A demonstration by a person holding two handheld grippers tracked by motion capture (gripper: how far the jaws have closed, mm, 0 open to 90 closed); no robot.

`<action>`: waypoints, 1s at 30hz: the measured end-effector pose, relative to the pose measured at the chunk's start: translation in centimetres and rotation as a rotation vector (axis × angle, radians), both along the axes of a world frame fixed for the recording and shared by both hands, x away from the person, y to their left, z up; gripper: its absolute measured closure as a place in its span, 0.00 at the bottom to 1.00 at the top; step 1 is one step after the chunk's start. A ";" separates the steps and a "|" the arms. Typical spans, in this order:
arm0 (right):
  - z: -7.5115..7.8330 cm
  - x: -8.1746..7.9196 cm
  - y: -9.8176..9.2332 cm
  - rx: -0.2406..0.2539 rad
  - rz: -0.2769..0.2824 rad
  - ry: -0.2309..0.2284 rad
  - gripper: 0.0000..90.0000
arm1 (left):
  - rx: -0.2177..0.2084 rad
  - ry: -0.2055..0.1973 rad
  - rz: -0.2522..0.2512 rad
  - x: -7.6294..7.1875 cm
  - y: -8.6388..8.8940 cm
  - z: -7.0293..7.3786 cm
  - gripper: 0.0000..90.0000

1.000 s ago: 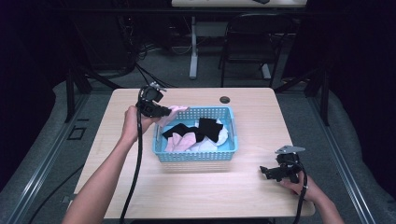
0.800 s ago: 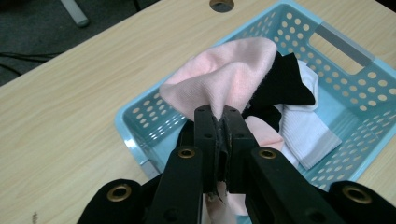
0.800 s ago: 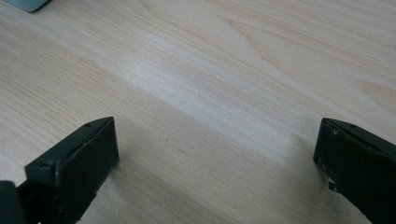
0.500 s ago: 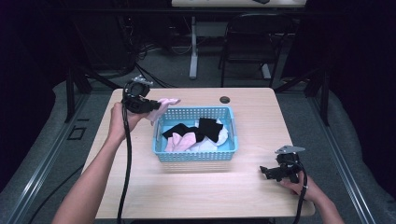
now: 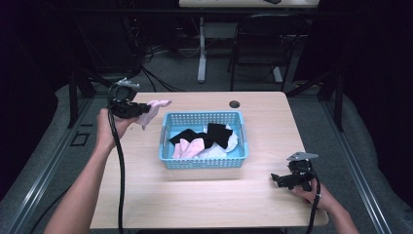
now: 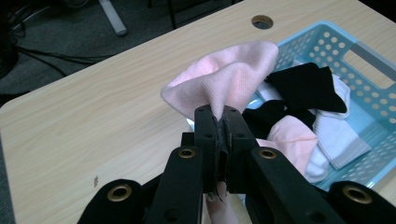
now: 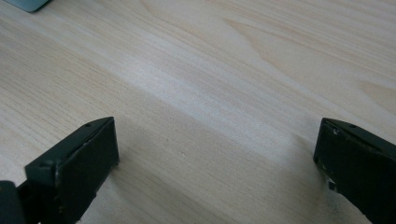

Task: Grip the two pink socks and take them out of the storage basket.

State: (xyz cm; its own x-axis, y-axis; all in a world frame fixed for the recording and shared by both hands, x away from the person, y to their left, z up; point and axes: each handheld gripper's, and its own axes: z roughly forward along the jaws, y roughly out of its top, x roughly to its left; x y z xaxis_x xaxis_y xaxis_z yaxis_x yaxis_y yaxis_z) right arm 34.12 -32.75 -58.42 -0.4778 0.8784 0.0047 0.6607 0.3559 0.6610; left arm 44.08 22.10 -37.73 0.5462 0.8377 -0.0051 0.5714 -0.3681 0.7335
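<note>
My left gripper (image 5: 140, 109) is held above the table's back left, left of the blue basket (image 5: 200, 117). It is shut on a pink sock (image 5: 156, 108) that hangs from its tips. In the left gripper view the jaws (image 6: 223, 116) pinch the pink sock (image 6: 231, 74), with the basket (image 6: 369, 51) beyond. Black socks (image 5: 214, 134), another pink sock (image 5: 187, 147) and a white sock (image 5: 221, 148) lie in the basket. My right gripper (image 5: 278, 179) rests open on the table at the front right; its jaws (image 7: 215, 140) stand wide over bare wood.
The wooden table (image 5: 195, 195) has a cable hole (image 5: 234, 104) near its far edge. A chair (image 5: 258, 44) and a desk leg (image 5: 201, 53) stand behind the table. Cables trail from both grippers.
My left gripper has carried the pink sock leftward and a little up, from the basket's left rim to over the table's left side. The right gripper has not moved.
</note>
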 end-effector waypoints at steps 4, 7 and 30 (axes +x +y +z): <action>0.0 0.0 0.0 0.000 0.000 0.000 0.00 | 0.001 -0.001 0.032 -0.1 1.3 -0.4 0.96; 0.0 0.0 0.0 0.000 0.000 0.000 0.00 | 0.003 0.013 0.067 -0.2 2.6 -1.1 0.96; 0.0 0.0 0.0 0.004 0.000 0.000 0.00 | 0.027 0.198 0.213 0.3 6.0 -9.9 0.96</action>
State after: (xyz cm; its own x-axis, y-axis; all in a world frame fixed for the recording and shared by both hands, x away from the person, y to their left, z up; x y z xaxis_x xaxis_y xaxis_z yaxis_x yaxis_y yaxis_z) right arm 34.12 -32.72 -58.43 -0.4776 0.8786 0.0079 0.6606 0.3531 0.6624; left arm 44.40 28.11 -47.62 0.3482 0.9348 -0.0697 0.7689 -0.2423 0.5917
